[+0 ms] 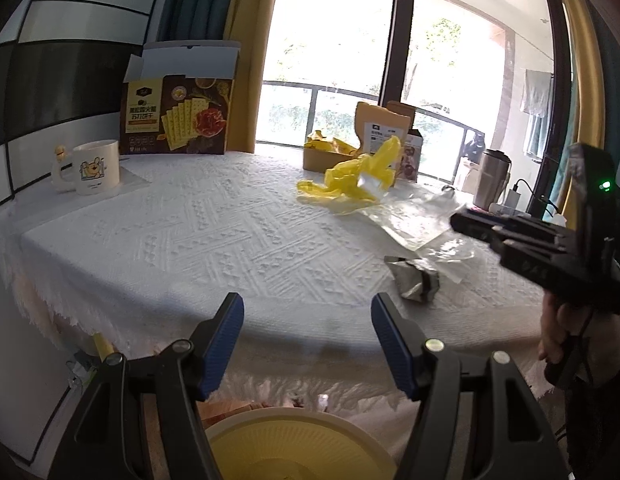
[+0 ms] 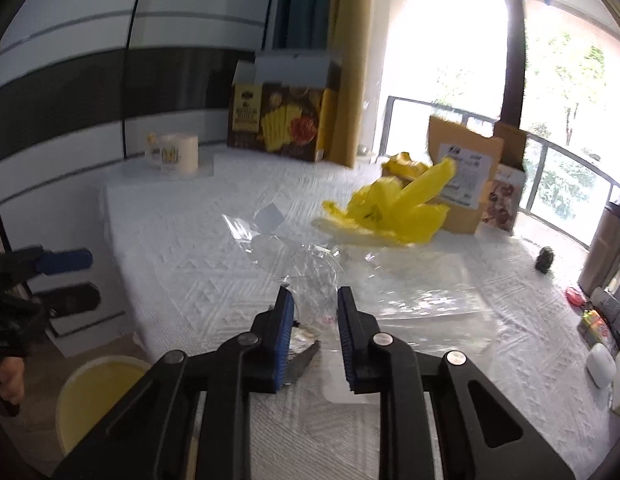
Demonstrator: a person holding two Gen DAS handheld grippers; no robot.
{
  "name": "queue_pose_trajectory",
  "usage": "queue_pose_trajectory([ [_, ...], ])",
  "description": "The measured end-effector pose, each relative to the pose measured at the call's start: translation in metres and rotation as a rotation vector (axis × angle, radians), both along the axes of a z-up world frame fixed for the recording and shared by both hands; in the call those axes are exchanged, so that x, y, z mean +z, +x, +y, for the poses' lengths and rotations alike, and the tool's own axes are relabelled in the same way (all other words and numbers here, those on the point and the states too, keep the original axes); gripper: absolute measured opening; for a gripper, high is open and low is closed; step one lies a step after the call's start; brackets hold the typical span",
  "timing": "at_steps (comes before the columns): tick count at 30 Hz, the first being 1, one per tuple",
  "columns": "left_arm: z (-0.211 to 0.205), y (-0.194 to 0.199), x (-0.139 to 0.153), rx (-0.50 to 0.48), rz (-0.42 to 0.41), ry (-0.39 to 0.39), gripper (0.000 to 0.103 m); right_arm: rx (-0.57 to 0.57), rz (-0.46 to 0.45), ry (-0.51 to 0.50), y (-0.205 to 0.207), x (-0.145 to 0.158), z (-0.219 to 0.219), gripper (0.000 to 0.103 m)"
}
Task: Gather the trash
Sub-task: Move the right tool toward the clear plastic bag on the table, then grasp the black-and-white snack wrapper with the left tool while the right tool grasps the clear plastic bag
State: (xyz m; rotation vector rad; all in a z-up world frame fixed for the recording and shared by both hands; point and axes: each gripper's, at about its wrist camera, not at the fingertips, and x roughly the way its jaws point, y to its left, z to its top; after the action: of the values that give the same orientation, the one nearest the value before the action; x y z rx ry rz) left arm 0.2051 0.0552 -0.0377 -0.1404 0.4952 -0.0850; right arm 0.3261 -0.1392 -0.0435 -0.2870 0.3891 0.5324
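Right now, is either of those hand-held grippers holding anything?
No. The left hand-held gripper is open and empty. The right hand-held gripper is open above the silver wrapper, not gripping it.

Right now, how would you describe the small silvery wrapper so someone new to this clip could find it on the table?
Start at the table under the white textured cloth. Along its near edge, just in front of the clear plastic sheet, lies the crumpled foil wrapper. It is the only dull silver-grey, opaque scrap there: the yellow plastic bag farther back is bright, and the plastic sheet is see-through.
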Motion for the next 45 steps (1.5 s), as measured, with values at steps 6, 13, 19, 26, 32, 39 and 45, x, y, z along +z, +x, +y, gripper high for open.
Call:
queue_pose_trajectory([
  [6,-0.024,0.011,0.002,-0.031,0.013,0.012,0.067,-0.037,-0.008,0.064,-0.014,0.012,-0.044,0.020],
  [13,-0.057,0.031,0.000,-0.069,0.027,0.027,0.067,-0.081,0.014,0.120,-0.018,0.010,-0.091,0.020],
  [19,-0.085,0.053,-0.005,-0.091,0.044,0.035,0.067,-0.094,0.039,0.156,-0.016,0.004,-0.123,0.020],
  [26,-0.115,0.082,-0.016,-0.096,0.092,0.124,0.067,-0.104,0.057,0.194,-0.017,0.000,-0.152,0.020],
  [32,-0.123,0.092,-0.025,-0.085,0.114,0.143,0.066,-0.112,0.072,0.211,-0.021,-0.006,-0.168,0.020],
  [39,-0.128,0.088,-0.025,-0.085,0.102,0.150,0.030,-0.117,0.073,0.208,-0.021,-0.006,-0.169,0.020],
  [45,-0.121,0.074,-0.015,-0.091,0.074,0.139,0.027,-0.107,0.057,0.197,-0.029,-0.001,-0.159,0.020],
])
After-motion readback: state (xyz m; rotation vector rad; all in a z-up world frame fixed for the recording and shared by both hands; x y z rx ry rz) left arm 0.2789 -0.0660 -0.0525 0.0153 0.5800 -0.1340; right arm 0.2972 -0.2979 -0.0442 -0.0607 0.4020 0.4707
